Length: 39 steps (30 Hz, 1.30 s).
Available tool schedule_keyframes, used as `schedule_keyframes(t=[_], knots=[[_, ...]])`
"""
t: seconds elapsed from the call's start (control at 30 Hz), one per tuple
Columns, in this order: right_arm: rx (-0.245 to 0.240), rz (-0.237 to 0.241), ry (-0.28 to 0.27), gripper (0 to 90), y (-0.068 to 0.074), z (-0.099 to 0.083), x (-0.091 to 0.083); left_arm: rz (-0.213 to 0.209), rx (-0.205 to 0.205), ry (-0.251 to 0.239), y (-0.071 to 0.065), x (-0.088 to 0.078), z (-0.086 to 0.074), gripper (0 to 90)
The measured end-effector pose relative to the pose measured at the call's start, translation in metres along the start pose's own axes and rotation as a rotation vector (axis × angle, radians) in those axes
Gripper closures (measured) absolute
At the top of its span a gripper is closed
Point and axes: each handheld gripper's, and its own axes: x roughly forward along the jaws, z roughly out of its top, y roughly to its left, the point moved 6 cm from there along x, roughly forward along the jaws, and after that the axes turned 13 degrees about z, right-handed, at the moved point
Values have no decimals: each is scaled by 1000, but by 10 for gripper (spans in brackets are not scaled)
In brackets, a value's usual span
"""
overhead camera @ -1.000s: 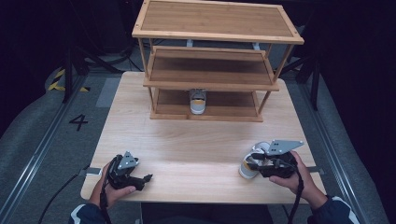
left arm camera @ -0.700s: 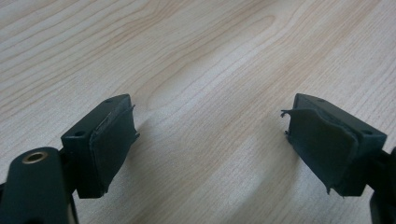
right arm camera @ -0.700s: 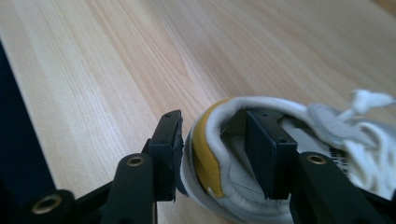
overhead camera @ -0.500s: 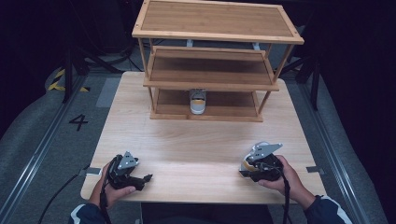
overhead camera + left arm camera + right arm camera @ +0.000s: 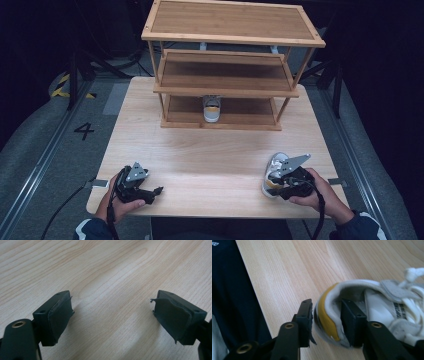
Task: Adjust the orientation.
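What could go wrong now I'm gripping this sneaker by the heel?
The right gripper pinches just the padded heel collar of the sneaker, so the toe may sag or twist loose when lifted. The bottom shelf opening looks low and already holds another sneaker; you might clip either.

We see open table (image 5: 210, 155) between our grippers and the rack (image 5: 225, 85), its posts and shelves blocking the far side, a shoe (image 5: 212, 109) filling the bottom shelf's middle, bare shelf either side

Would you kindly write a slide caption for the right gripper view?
Right gripper clamps the yellow-trimmed heel of a white sneaker on the wooden table.
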Motion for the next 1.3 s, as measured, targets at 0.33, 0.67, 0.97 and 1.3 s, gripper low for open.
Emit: schedule_keyframes(t=[0.33, 0.67, 0.97, 1.3], knots=[[93, 0, -16, 479, -2, 4, 17, -1, 1, -3, 0, 0, 0, 153], [45, -8, -31, 703, 0, 6, 18, -1, 2, -1, 0, 0, 0, 152], [8, 33, -24, 709, -2, 3, 12, -2, 3, -4, 0, 0, 0, 152], [51, 21, 45, 544, -3, -9, 0, 3, 6, -1, 1, 0, 0, 153]])
